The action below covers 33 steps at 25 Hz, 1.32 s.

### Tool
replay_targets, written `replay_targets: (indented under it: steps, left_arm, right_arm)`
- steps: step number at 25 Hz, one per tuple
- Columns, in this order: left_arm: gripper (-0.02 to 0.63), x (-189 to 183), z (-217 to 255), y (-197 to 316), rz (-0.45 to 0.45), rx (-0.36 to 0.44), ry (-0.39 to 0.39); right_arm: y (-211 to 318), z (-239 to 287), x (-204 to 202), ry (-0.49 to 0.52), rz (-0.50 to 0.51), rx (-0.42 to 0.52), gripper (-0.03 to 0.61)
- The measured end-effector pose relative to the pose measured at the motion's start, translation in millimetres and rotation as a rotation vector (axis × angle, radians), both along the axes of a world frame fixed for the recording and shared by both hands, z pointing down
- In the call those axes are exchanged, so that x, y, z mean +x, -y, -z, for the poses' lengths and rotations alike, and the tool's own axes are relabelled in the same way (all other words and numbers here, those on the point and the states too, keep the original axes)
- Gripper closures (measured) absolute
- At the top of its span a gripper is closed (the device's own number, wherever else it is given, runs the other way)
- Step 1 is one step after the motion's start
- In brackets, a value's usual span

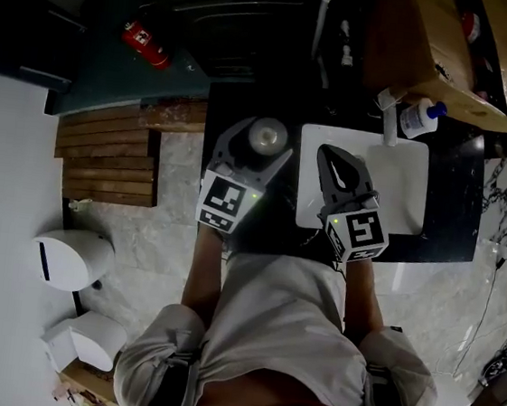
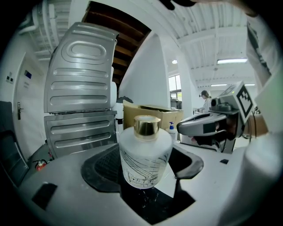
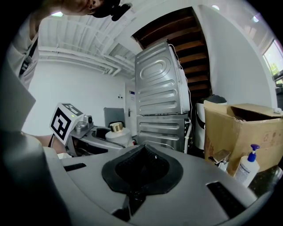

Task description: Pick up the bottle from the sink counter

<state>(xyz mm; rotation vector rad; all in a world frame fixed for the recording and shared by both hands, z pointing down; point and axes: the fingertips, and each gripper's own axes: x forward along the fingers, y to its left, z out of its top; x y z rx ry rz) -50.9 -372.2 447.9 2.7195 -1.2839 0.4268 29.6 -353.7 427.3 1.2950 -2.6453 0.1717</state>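
Note:
A round frosted-glass bottle [image 1: 268, 135] with a gold cap sits upright between the jaws of my left gripper [image 1: 260, 147], which is shut on it. In the left gripper view the bottle [image 2: 144, 155] fills the middle, with black pads [image 2: 102, 167] pressed to its sides and a dark counter below. My right gripper [image 1: 330, 154] hangs over the white sink [image 1: 402, 189], shut and empty. Its pads [image 3: 155, 170] meet with nothing between them. The right gripper view shows the bottle [image 3: 117, 133] at the left, held in the left gripper [image 3: 86, 133].
A white pump bottle [image 1: 419, 117] and a faucet [image 1: 388, 122] stand at the sink's far edge, beside a cardboard box [image 3: 241, 128]. A metal appliance [image 3: 161, 101] rises behind. On the floor to the left are a wooden pallet [image 1: 113, 156], a fire extinguisher [image 1: 145, 44] and white bins [image 1: 70, 257].

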Motion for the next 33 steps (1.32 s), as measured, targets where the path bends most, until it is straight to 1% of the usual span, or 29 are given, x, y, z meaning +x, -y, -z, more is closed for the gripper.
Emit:
replay_targets:
  steps: [6,11,16,33]
  left_arm:
    - [0.293,-5,16,-13,0.011,0.01,-0.02]
    - [0.293,-8,25,-20,0.019,0.015,-0.038]
    - [0.293,-9,27,-25,0.024,0.011,-0.045]
    - [0.293,-13,31,-28,0.024,0.017,-0.05]
  right_arm:
    - [-5,11,4,-0.003,0.013,0.02,0.581]
    - [-7,18,6,-0.065,0.009,0.054,0.583]
    - [-9,18,8,-0.058,0.005,0.036,0.583]
    - [-13,22,0,-0.058,0.024,0.048,0.583]
